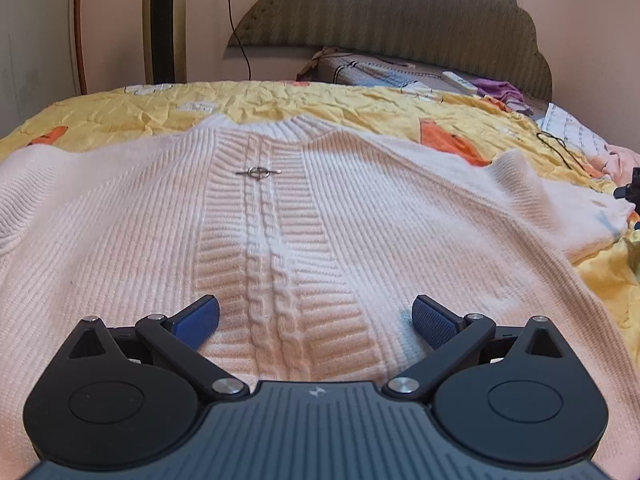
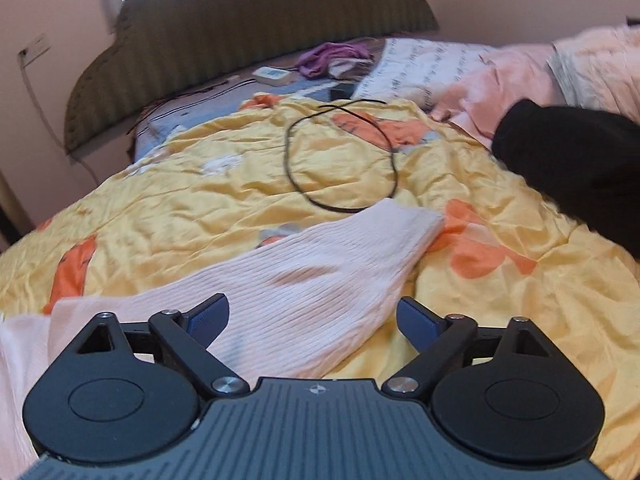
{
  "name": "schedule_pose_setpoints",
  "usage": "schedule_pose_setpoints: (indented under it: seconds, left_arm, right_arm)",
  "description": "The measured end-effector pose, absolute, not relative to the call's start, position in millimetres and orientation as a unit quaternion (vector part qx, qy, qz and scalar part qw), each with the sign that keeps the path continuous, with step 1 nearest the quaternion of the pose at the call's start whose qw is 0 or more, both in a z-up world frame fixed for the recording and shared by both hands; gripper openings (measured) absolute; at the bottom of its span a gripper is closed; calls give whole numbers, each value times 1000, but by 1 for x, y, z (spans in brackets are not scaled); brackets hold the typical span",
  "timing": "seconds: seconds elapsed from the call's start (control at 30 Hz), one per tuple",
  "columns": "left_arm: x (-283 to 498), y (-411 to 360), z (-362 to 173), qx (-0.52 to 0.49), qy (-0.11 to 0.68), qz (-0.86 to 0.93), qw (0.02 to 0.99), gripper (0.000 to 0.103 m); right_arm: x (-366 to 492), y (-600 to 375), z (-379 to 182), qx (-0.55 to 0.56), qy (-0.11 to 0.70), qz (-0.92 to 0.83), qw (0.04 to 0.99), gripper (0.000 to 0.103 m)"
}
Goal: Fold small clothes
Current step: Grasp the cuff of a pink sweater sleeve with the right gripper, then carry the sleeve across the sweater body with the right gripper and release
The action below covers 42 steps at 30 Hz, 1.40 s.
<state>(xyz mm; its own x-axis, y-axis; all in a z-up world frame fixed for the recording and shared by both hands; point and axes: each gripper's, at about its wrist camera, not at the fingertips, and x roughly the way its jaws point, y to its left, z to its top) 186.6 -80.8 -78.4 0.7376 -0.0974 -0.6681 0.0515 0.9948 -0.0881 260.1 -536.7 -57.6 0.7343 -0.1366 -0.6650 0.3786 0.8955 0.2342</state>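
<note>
A pale pink ribbed knit cardigan (image 1: 320,216) lies spread flat on the yellow bedspread (image 1: 248,102), its cable-knit front band running up the middle with a small metal clasp (image 1: 258,172). My left gripper (image 1: 316,314) hovers over the lower front of the cardigan, its blue pads wide apart with nothing between them. In the right wrist view one sleeve of the cardigan (image 2: 320,276) stretches across the bedspread (image 2: 192,204). My right gripper (image 2: 313,316) stands open above the sleeve, its pads clear of the fabric.
A black cable loop (image 2: 340,160) lies on the bedspread just beyond the sleeve's cuff. A black garment (image 2: 576,160) lies at the right. Pink bedding (image 2: 560,64), a patterned pillow (image 2: 424,60), purple cloth (image 2: 332,56) and a white box (image 2: 272,75) sit by the padded headboard (image 1: 400,12).
</note>
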Motion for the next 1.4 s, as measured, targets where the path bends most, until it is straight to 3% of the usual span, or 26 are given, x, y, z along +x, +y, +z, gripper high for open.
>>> schedule_pose_setpoints:
  seconds: [0.23,0.37,0.47,0.63,0.7,0.97,1.17,1.4]
  left_arm:
    - [183,-80,-80,-29,351,-41,935,103]
    - [184,-79,-80,-33,349,-42,936,103]
    - [183,-78,-80,-35,347,-43,936,103]
    - [183,-78,-80,-37,347,-44,936,103]
    - [182,-76,-80,-42,345,-46,937,103]
    - [182,-47,-69,-143,338,-54,929,103]
    - [181,9,-56,-349,313,-53,882,103]
    - [197,27,-67,-429,328,-100,836,103]
  right_arm:
    - [276,-599,-83,301,334,-157,879,81]
    - [283,-597,-86,280,325,-156,890,66]
    - [287,-593,-84,253,326,-155,898,46]
    - [292,-593,-89,253,325,-152,898,42]
    - [293,-592,-91,252,324,-155,899,15]
    - [260,-548,-53,265,250,-89,927,14]
    - [227,-428,-19,249,213,86,941,15]
    - [218,-278,-38,254,258,267,893,15]
